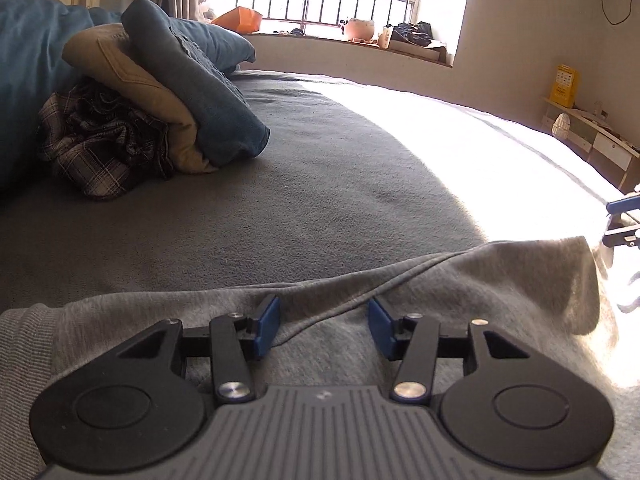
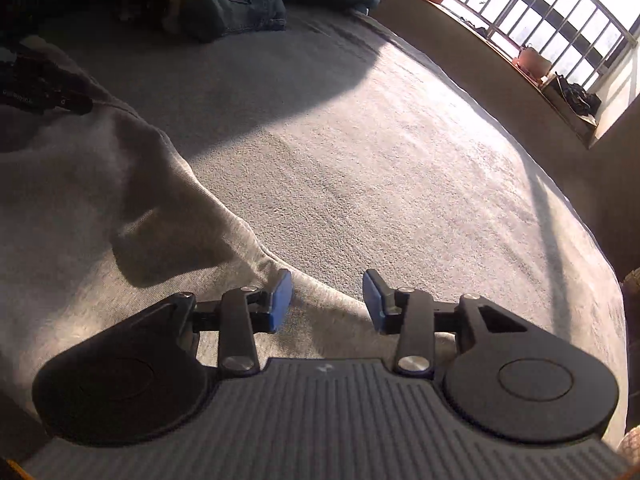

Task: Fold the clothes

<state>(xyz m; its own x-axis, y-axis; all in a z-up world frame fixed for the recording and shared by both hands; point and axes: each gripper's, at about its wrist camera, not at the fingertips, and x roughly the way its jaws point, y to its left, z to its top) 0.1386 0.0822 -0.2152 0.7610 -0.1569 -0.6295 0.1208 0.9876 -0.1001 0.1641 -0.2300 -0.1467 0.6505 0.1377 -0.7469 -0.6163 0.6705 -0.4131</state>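
Both grippers hang open over the grey sweatshirt (image 1: pixel 460 280) on the bed (image 1: pixel 340 168): left gripper (image 1: pixel 323 326) above its fold, right gripper (image 2: pixel 327 304) at its edge. Pinch the edge squarely, both layers. Folded clothes (image 1: pixel 168 92) lie beyond.

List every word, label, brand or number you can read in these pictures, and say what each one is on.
No text can be read for certain.
Yellow box on the shelf: printed panel on its front, too small to read.
Left gripper, at the right wrist view's left edge: a faint pale line of print on its black body, too blurred to read.
Grey sweatshirt: no print visible.
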